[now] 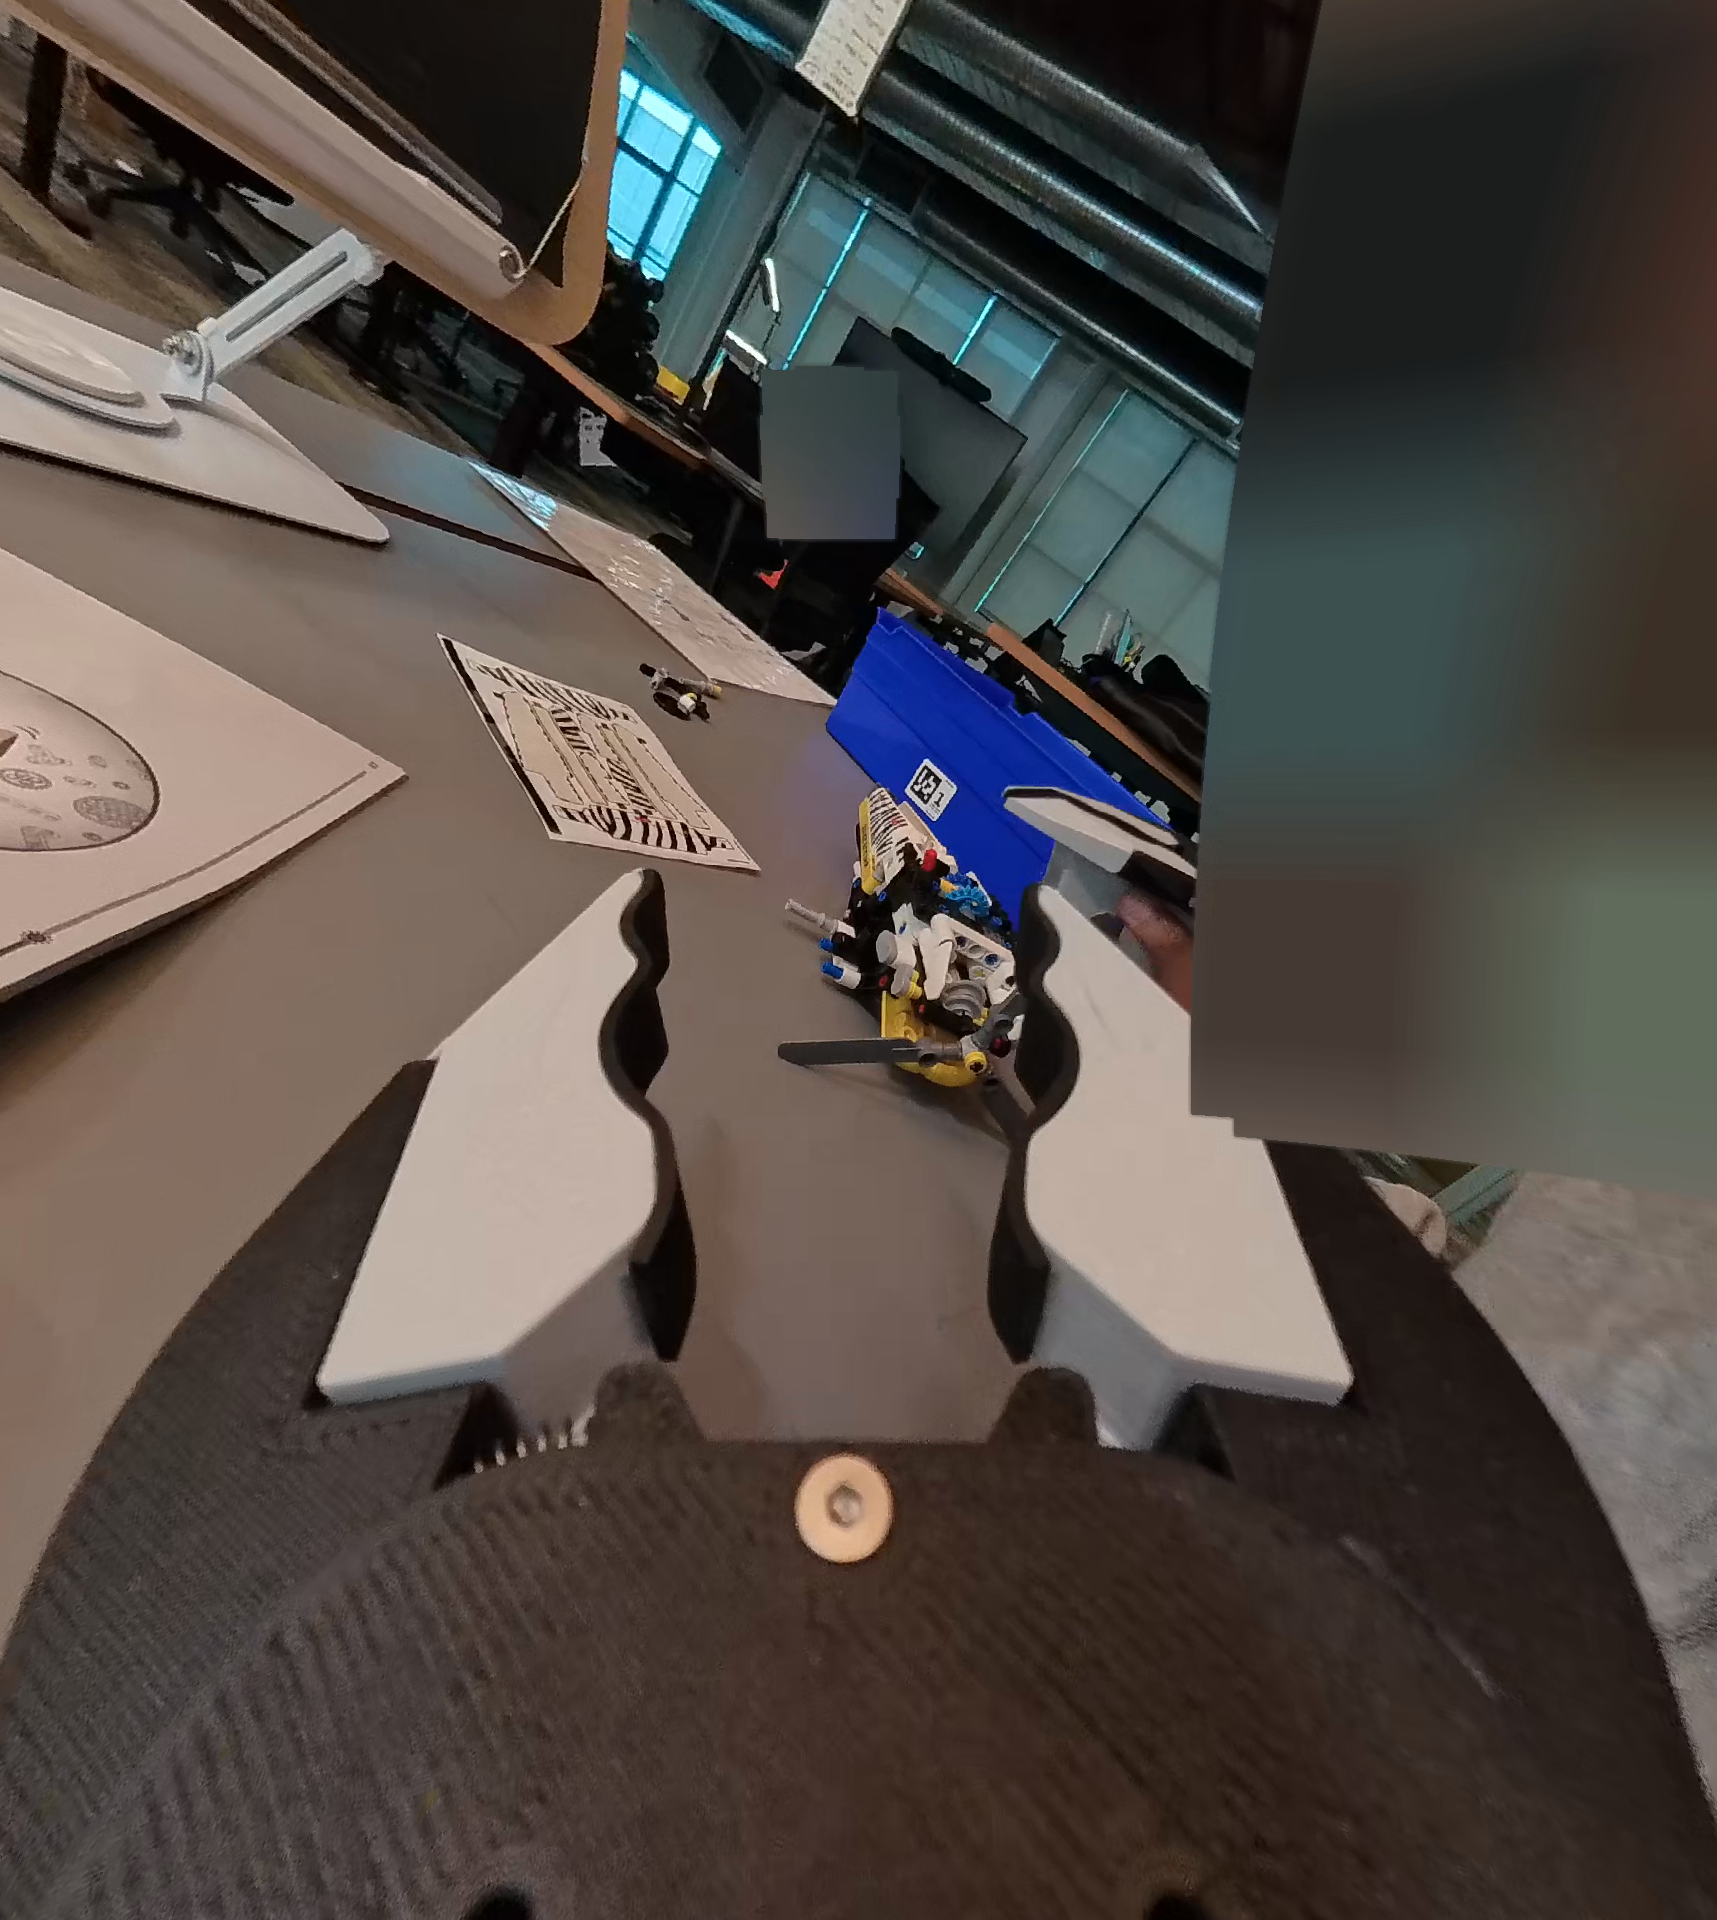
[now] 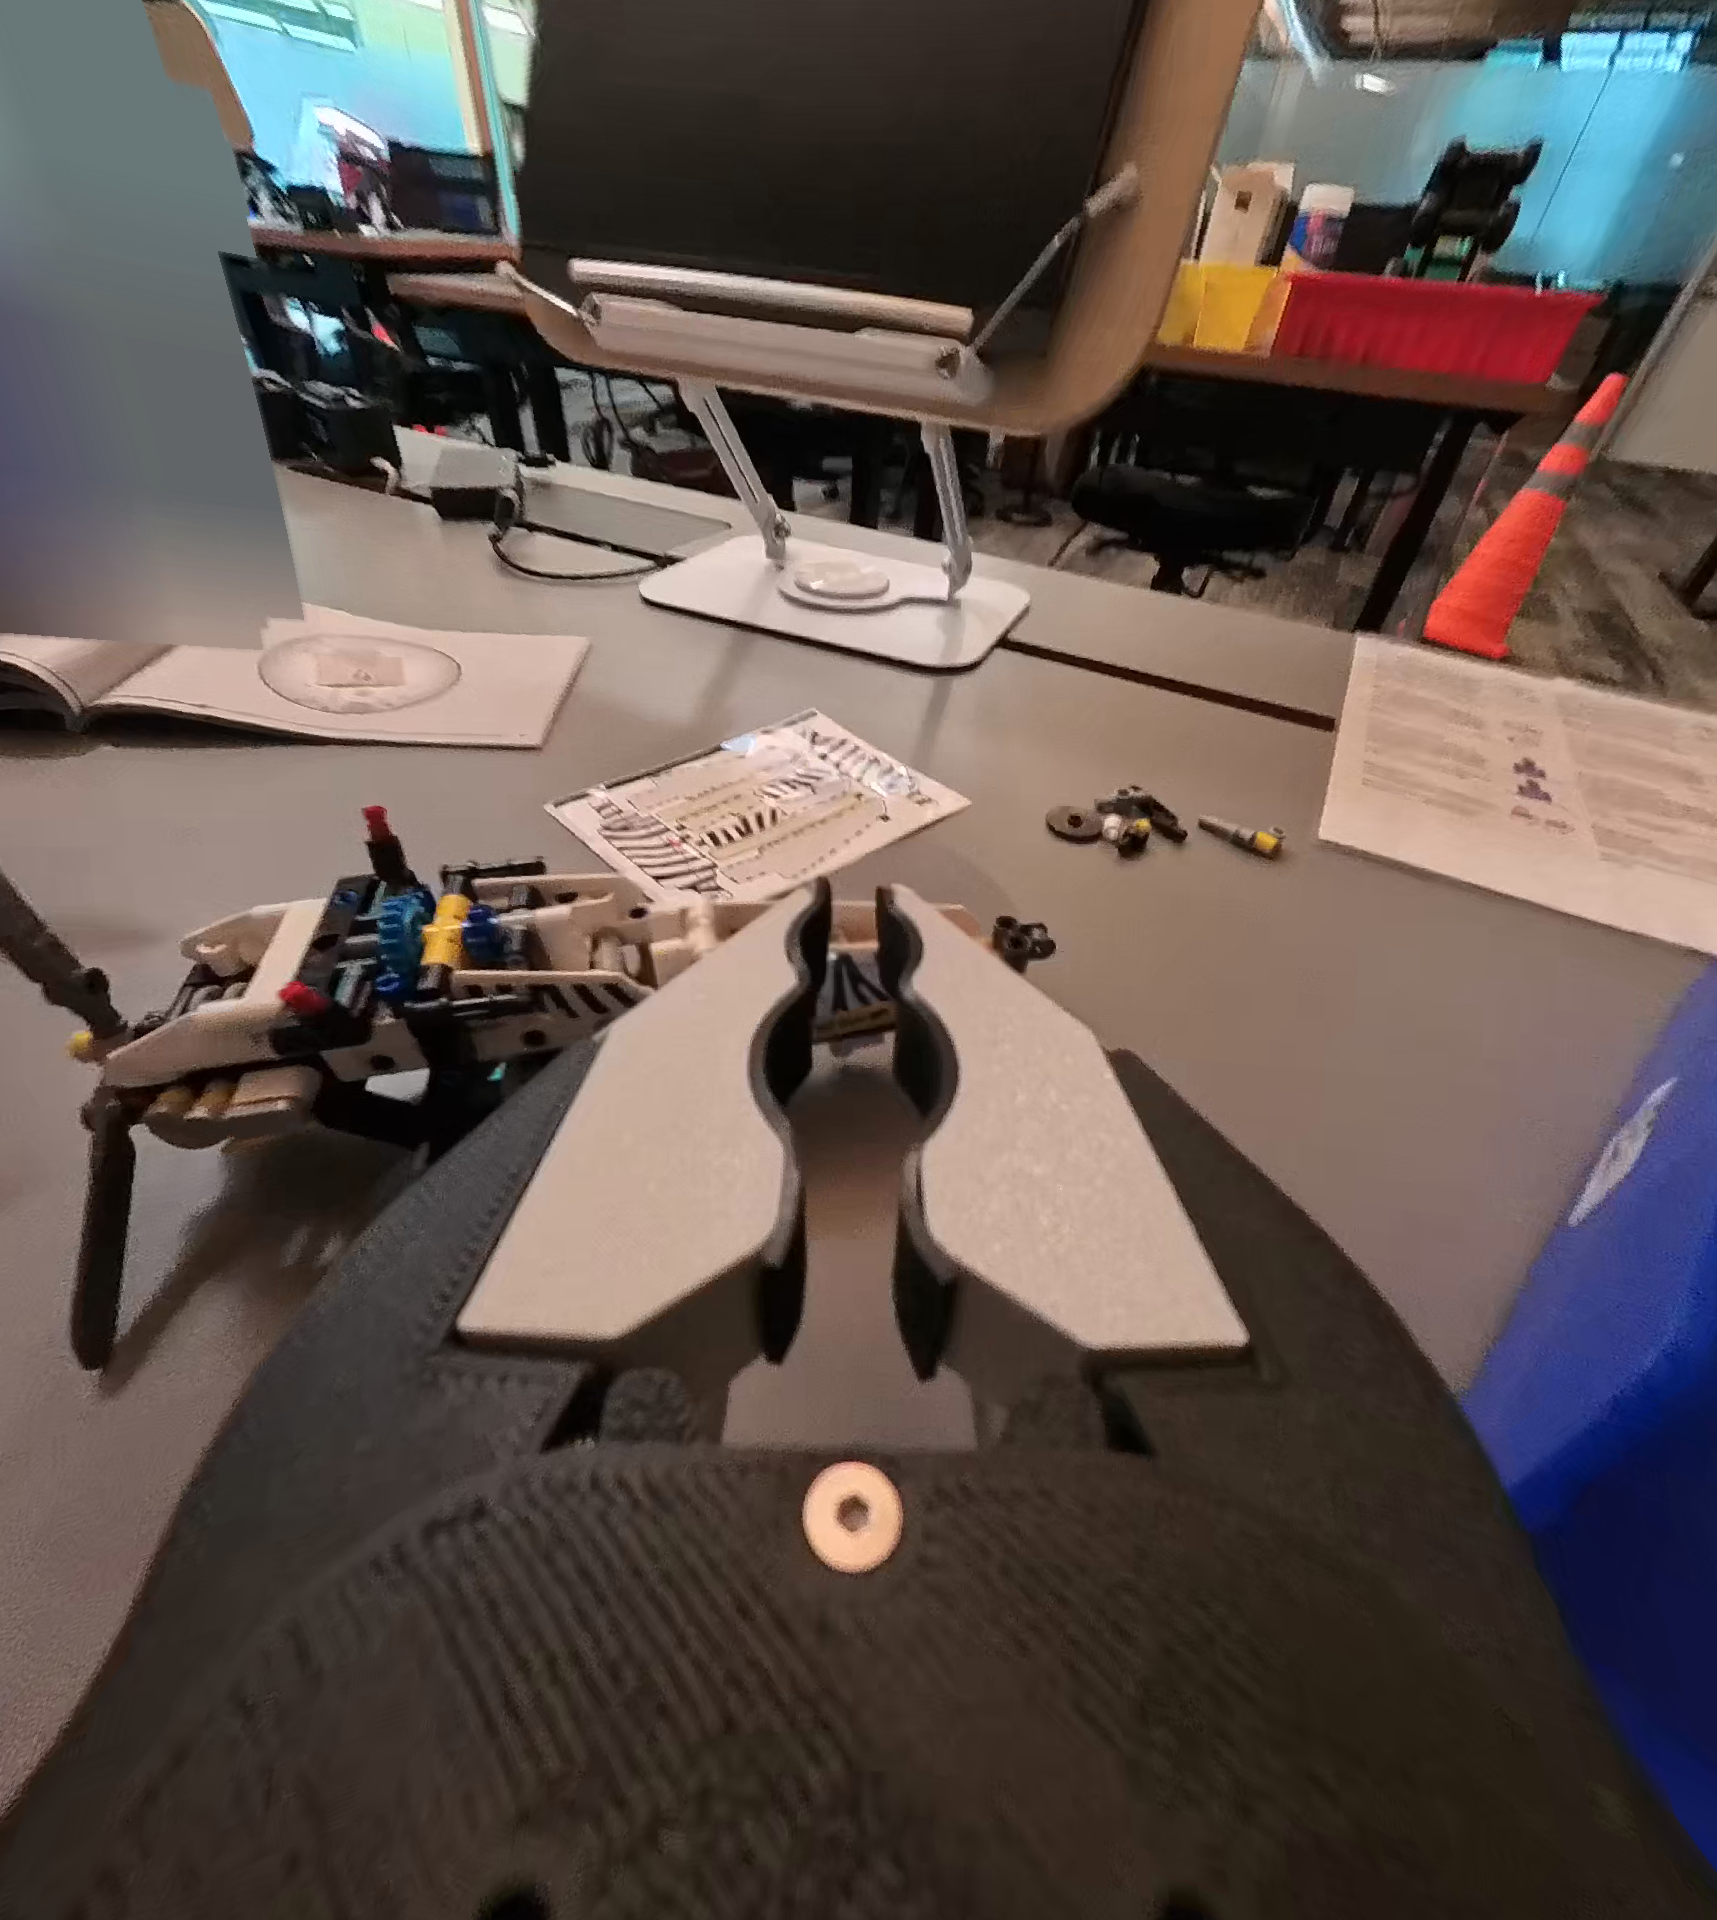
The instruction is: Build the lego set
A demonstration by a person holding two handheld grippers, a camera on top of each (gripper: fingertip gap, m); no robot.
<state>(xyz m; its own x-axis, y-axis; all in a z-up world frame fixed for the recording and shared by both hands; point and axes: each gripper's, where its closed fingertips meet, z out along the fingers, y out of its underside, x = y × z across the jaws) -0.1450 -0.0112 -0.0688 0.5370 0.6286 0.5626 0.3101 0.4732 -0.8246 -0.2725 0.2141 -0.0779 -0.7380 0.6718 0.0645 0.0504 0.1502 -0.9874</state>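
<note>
A partly built lego plane (image 1: 921, 951), white, black and yellow with a grey propeller (image 1: 843, 1051), lies on the grey table (image 1: 334, 1039). My left gripper (image 1: 838, 904) is open and empty, its fingers spread wide just in front of the propeller end. In the right wrist view the plane (image 2: 397, 966) lies on its side to the left. My right gripper (image 2: 851, 909) is nearly closed around the plane's striped tail (image 2: 849, 1003), which shows between the fingers. One finger of that gripper also shows in the left wrist view (image 1: 1093, 821), behind the plane.
A sticker sheet (image 2: 760, 805) and a few loose small parts (image 2: 1129, 816) lie beyond the plane. An open instruction booklet (image 2: 334, 675), a printed sheet (image 2: 1560, 769) and a monitor stand (image 2: 833, 613) sit farther back. A blue bin (image 2: 1685, 1247) stands at the right. There is about 25 centimeters between the tips of the two grippers.
</note>
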